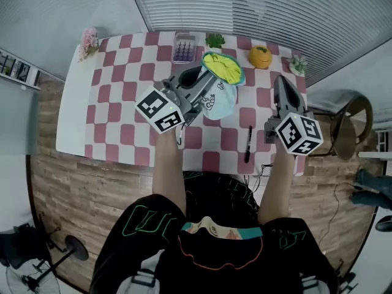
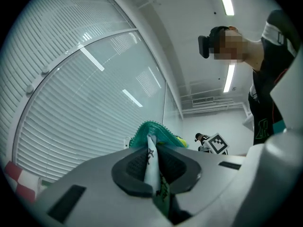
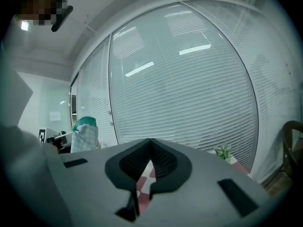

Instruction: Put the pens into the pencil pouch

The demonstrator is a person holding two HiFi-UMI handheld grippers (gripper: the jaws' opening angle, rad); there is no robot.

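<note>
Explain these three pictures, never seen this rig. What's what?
No robot: a person holds a two-jaw tool in each hand. The head view looks down from the person's head; the other two views ride on the tools, looking along their jaws. The left tool is shut on the light-blue fabric pouch with yellow lining, its open mouth facing up. The right tool is shut and empty. One black pen lies on the pink-and-white checked table.

Soft cloth pencil pouch [image 1: 222, 100], black plastic pen [image 1: 248, 144], matt wood-plank floor [image 1: 79, 182].
</note>
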